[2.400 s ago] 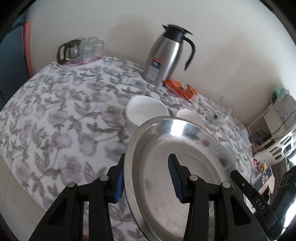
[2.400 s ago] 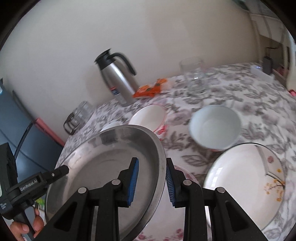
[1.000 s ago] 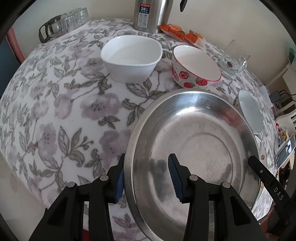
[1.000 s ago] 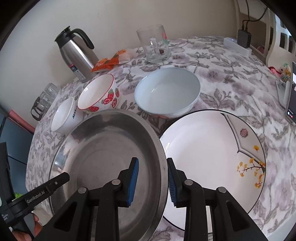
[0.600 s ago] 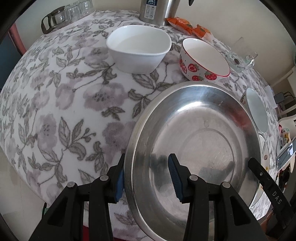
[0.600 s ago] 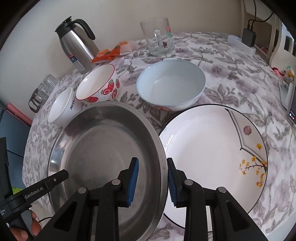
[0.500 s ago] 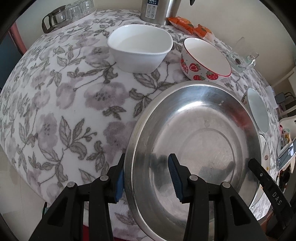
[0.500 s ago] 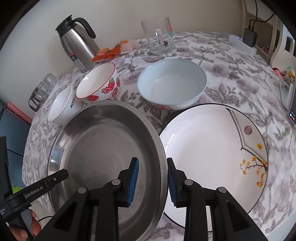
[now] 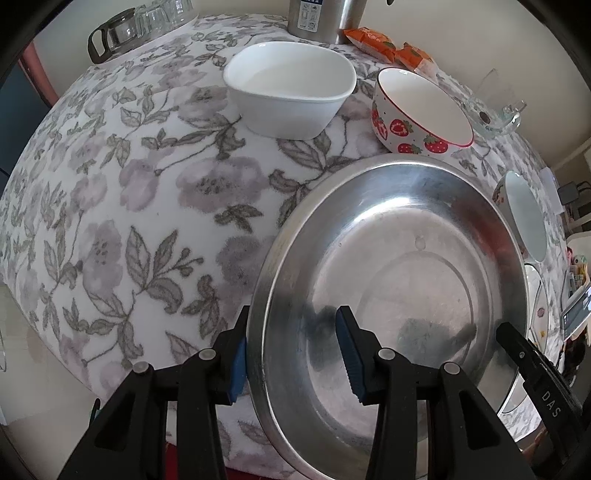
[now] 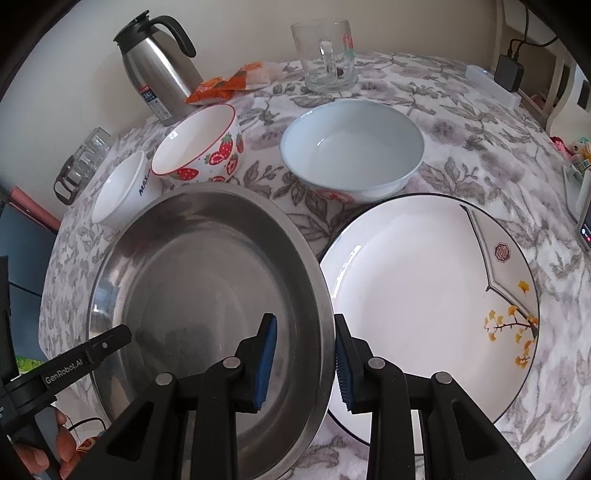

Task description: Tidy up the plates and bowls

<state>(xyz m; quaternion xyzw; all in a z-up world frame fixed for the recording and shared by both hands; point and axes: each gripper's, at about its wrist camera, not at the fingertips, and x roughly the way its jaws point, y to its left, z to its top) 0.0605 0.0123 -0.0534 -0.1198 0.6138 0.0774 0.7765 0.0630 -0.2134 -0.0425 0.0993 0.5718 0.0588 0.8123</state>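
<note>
A wide steel plate (image 9: 406, 258) (image 10: 203, 277) is held level over the flowered tablecloth by both grippers at opposite rims. My left gripper (image 9: 293, 350) is shut on its left rim. On the right rim, my right gripper (image 10: 303, 358) is shut too. Just right of it lies a white plate with yellow leaves (image 10: 424, 288), whose left edge the steel rim overlaps. Behind stand a white squarish bowl (image 9: 291, 88), a strawberry bowl (image 10: 199, 144) and a pale blue bowl (image 10: 351, 147). I cannot tell whether the steel plate touches the cloth.
At the back stand a steel thermos (image 10: 159, 66), orange packets (image 10: 225, 86), a glass mug (image 10: 327, 55) and a glass jug with glasses (image 9: 118, 31). A phone (image 10: 585, 232) lies at the right edge. A person's hand (image 10: 37, 454) shows low left.
The steel plate came down from a raised position to just over the table and both views tipped downward; over the last second it shifted only slightly. Both grips are unchanged.
</note>
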